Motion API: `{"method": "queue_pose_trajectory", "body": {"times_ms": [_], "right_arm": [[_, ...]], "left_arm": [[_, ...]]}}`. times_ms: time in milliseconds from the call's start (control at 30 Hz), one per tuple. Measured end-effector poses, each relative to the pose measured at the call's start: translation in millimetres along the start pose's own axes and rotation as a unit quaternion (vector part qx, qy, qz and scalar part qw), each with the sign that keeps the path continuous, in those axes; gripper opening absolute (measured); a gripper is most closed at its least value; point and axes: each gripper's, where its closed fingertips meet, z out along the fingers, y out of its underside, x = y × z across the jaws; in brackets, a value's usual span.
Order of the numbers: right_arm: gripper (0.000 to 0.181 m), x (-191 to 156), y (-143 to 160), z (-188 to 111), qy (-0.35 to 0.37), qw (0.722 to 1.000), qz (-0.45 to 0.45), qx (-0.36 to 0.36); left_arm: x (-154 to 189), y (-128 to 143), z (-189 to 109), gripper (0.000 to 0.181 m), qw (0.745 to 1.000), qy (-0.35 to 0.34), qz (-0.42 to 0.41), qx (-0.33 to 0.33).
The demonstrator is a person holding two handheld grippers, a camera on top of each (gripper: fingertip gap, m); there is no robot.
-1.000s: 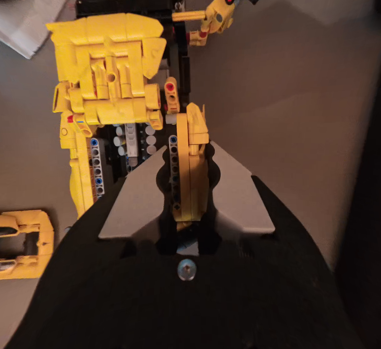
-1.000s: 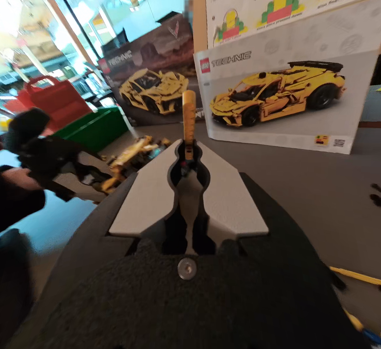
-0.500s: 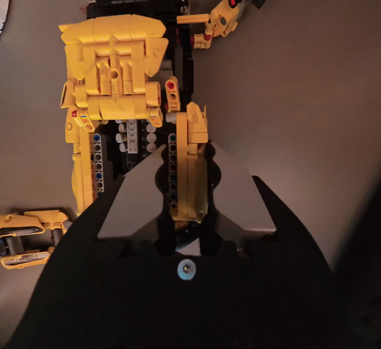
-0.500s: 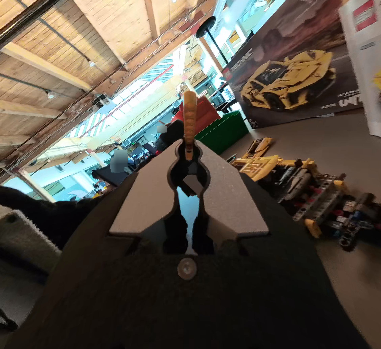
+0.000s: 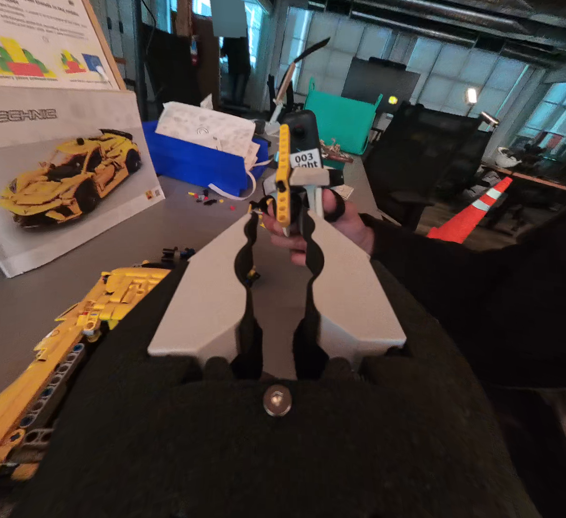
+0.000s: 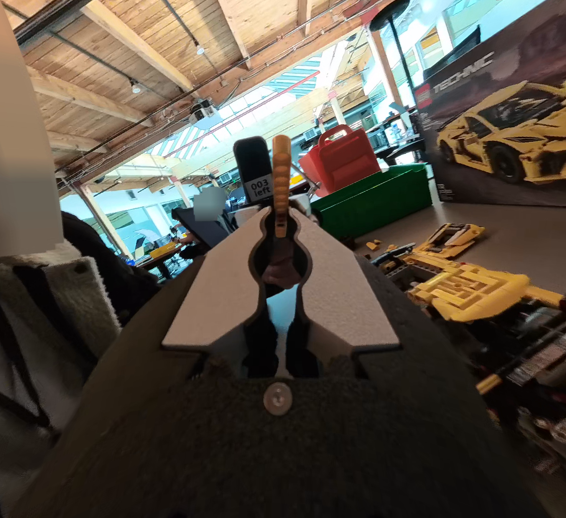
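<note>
We hold our left gripper [image 5: 277, 221] above the grey table [image 5: 190, 227] with its jaws apart and nothing between them. Just beyond its tips our right gripper [image 5: 298, 187] faces us, gripped by a hand [image 5: 333, 227] in a dark sleeve, and it carries a yellow beam [image 5: 283, 175] with a row of holes, standing upright. From our right gripper [image 6: 279, 212] we see the same yellow beam [image 6: 281, 184] clamped at its lower end between the closed tips, pointing up towards a wooden ceiling [image 6: 153, 28]. A half-built yellow toy car [image 5: 76, 331] lies on the table below and left of our left gripper, well apart from the beam. Behind it stands a white box [image 5: 70, 172] picturing a yellow car, beside a blue bin [image 5: 196, 160] with paper in it; small loose pieces [image 5: 208, 197] lie in front of the bin
</note>
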Motion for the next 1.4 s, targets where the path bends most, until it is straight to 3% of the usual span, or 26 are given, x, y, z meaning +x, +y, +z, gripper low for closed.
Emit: {"method": "queue_pose_trajectory", "body": {"times_ms": [333,433,533,600,633,667,700,767,867,1033,1167,1267,1400], "right_arm": [[0.007,-8.4,15.2,11.2,-0.018,0.999,-0.012,-0.035],[0.017,14.4,17.6,8.0,0.052,0.997,-0.027,-0.041],[0.042,46.4,20.5,-3.9,0.169,0.979,-0.087,-0.072],[0.053,54.8,9.1,-16.1,0.245,0.943,-0.208,-0.086],[0.057,52.3,4.1,-21.1,0.268,0.913,-0.289,-0.105],[0.051,48.1,4.6,-26.2,0.284,0.879,-0.358,-0.140],[0.035,44.7,6.1,-32.5,0.304,0.844,-0.408,-0.170],[0.023,35.5,14.6,-34.4,0.300,0.786,-0.496,-0.215],[0.037,45.3,52.3,-32.2,0.272,0.759,-0.500,-0.317],[0.024,61.4,75.6,-29.7,0.280,0.662,-0.581,-0.383],[0.020,67.5,83.9,-25.2,0.285,0.616,-0.615,-0.401],[0.008,65.8,81.6,-22.5,0.289,0.594,-0.639,-0.395],[0.007,67.9,83.2,-23.5,0.290,0.587,-0.633,-0.413]], "left_arm": [[13.3,14.1,8.8,0.008,0.998,-0.003,0.064,-0.017],[-6.2,16.5,7.0,0.006,0.980,-0.092,0.171,-0.032],[-35.1,20.0,-0.1,0.007,0.922,-0.222,0.310,-0.072],[-48.9,30.4,-4.4,0.007,0.840,-0.282,0.444,-0.135],[-52.5,40.0,-3.8,0.007,0.799,-0.286,0.501,-0.169],[-54.8,51.6,-1.9,0.007,0.771,-0.278,0.538,-0.198],[-56.8,63.0,0.0,0.007,0.754,-0.267,0.557,-0.223],[-57.1,75.8,3.4,0.007,0.734,-0.251,0.581,-0.246],[-56.1,81.3,5.5,0.006,0.721,-0.241,0.597,-0.255],[-54.4,89.4,7.0,0.006,0.713,-0.228,0.605,-0.270],[-52.9,95.3,8.5,0.006,0.708,-0.217,0.611,-0.281],[-50.9,97.1,9.7,0.006,0.708,-0.213,0.611,-0.283],[-52.7,99.7,9.5,0.006,0.711,-0.212,0.605,-0.288]]}}
